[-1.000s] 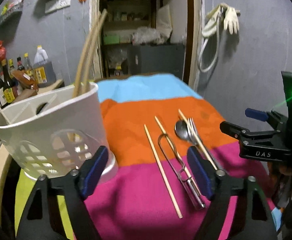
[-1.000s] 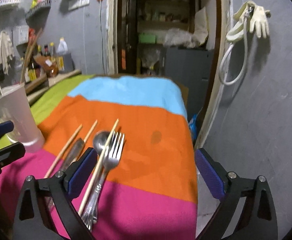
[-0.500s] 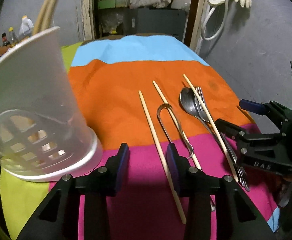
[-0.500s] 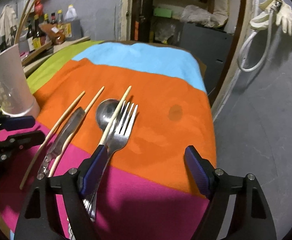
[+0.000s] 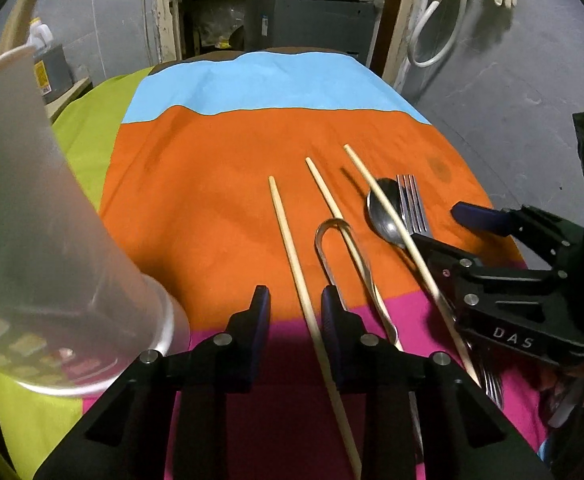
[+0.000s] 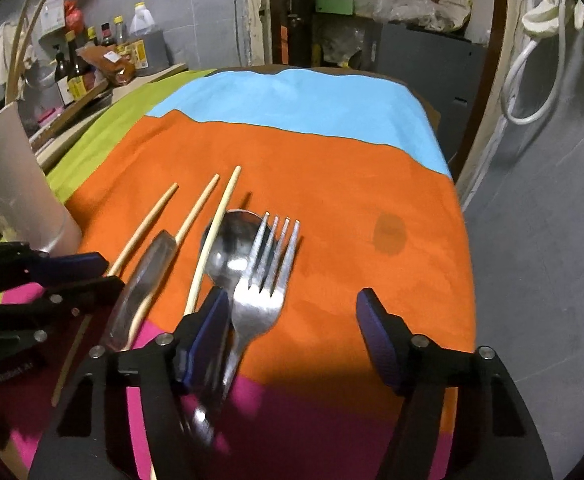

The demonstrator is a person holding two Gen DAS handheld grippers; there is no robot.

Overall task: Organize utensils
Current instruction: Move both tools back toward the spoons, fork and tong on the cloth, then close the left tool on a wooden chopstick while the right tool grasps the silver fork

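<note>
On the desk's striped cloth (image 5: pixel 220 168) (sky blue, orange, magenta, with lime green at the side) you have three pale wooden chopsticks, one steel spoon (image 6: pixel 232 252), one steel fork (image 6: pixel 266 280) and one steel peeler with a looped wire handle (image 5: pixel 347 264), all lying roughly parallel across the orange and magenta bands. One translucent white plastic utensil holder (image 5: pixel 40 240) stands at the cloth's left edge, well apart from the cutlery.

Your left hand-held gripper (image 5: pixel 295 312) tilts steeply down over the leftmost chopstick (image 5: pixel 295 264). Its blue-padded jaws have just been closing and stand narrow, one on each side of the stick, but a gap shows on both sides, so nothing is clamped yet.

Your right hand-held gripper (image 6: pixel 292 332) also pitches down, over the fork and spoon. Its jaws have just been closing too and remain wide apart: the left pad (image 6: pixel 208 328) sits over the spoon's handle beside the fork's neck, the right pad (image 6: pixel 375 340) over bare orange cloth. Whether the left pad touches metal cannot be told.

White letters "DAS" (image 5: pixel 511 338) read on the right gripper's black body; the faint print on the left one's body is too blurred to read.
</note>
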